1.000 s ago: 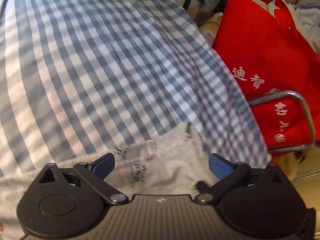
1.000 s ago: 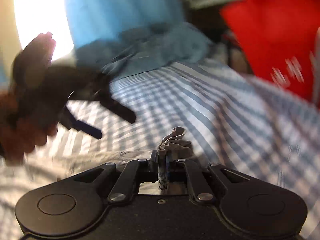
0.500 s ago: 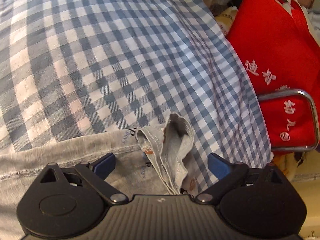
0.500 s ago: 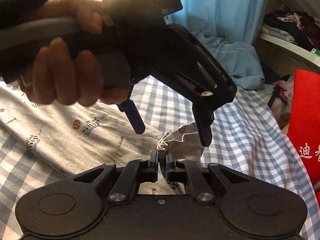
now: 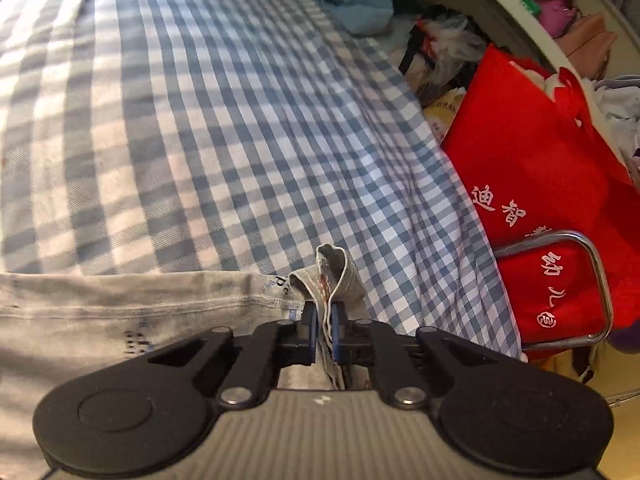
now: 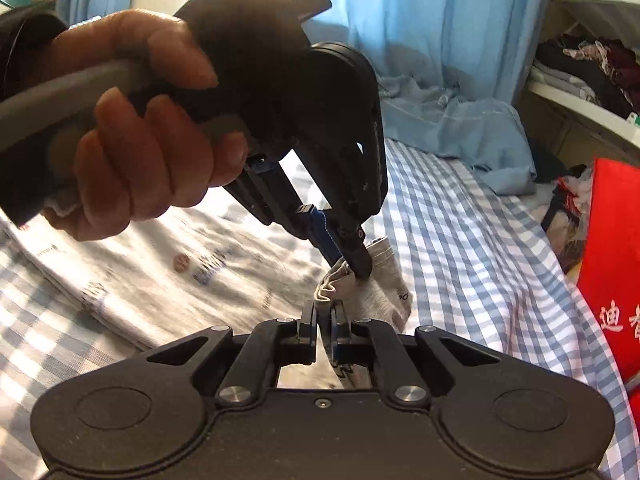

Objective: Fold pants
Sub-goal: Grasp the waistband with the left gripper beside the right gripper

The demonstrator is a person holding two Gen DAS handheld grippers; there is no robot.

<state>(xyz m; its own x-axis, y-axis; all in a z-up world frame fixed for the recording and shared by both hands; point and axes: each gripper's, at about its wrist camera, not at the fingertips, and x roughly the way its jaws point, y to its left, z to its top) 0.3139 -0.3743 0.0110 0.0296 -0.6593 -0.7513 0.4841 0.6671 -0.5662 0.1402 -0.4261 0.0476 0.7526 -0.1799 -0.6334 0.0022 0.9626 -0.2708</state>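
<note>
Left claw: the black two-finger left claw (image 5: 324, 322) with blue pads is closing, its pads now pinching a bunched cuff of the pale grey printed cotton pants (image 5: 160, 304); a second ago its fingers stood wide apart with the cloth lying loose between them.
Right claw: the black right claw (image 6: 324, 324) is clamped on the same bunched edge of the pants (image 6: 160, 276), as it was a second ago.
Claws together: in the right wrist view the left claw (image 6: 352, 260) bites the fabric just beyond the right claw's fingertips; half a second ago it only straddled that fold.
Hand: the person's left hand (image 6: 136, 152) wraps the left tool's handle.
Pants: spread flat across the blue-and-white checked bed sheet (image 5: 208, 120), only the gripped end lifted into a small peak.
Bedside: a red fabric bag with white characters (image 5: 540, 184) stands beside the bed, a chrome metal bar (image 5: 596, 280) in front of it.
Far end: a crumpled light blue garment (image 6: 452, 124) lies on the bed below a light blue curtain (image 6: 440, 20).
</note>
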